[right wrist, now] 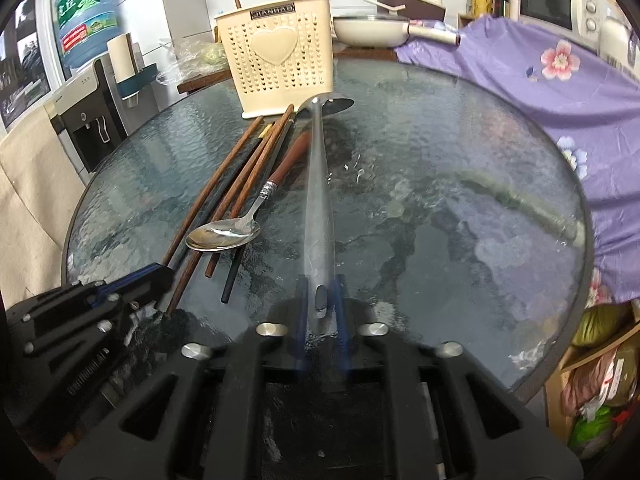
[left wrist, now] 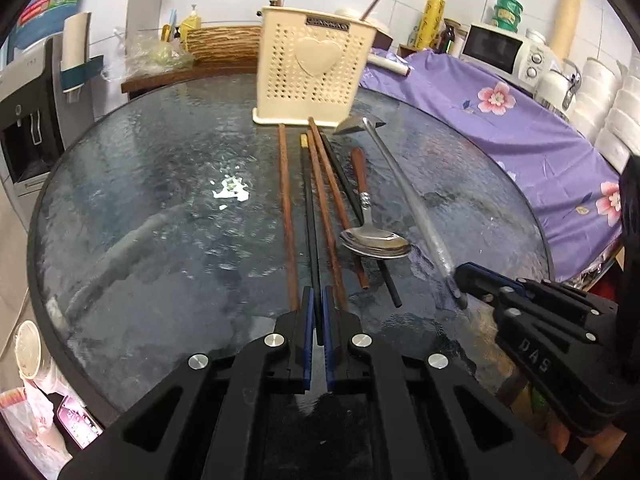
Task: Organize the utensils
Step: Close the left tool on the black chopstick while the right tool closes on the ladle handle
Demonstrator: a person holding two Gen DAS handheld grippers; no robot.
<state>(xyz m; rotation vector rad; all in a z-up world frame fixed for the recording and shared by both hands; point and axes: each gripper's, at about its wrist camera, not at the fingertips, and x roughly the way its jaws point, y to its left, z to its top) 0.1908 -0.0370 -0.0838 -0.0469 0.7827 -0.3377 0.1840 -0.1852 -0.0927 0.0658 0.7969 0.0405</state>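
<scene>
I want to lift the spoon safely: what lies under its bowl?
The spoon rests its bowl on a black chopstick and a brown chopstick; their ends stick out below it. Whether the bowl also touches the glass table is hidden.

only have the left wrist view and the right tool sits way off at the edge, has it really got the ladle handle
observer: yes, the right tool is shut on the ladle, pads either side of the hanging hole at the handle's end
operator: ok, anything behind the holder that i can't see
observer: a white pan with its lid on, just behind the cream holder, handle pointing right
</scene>
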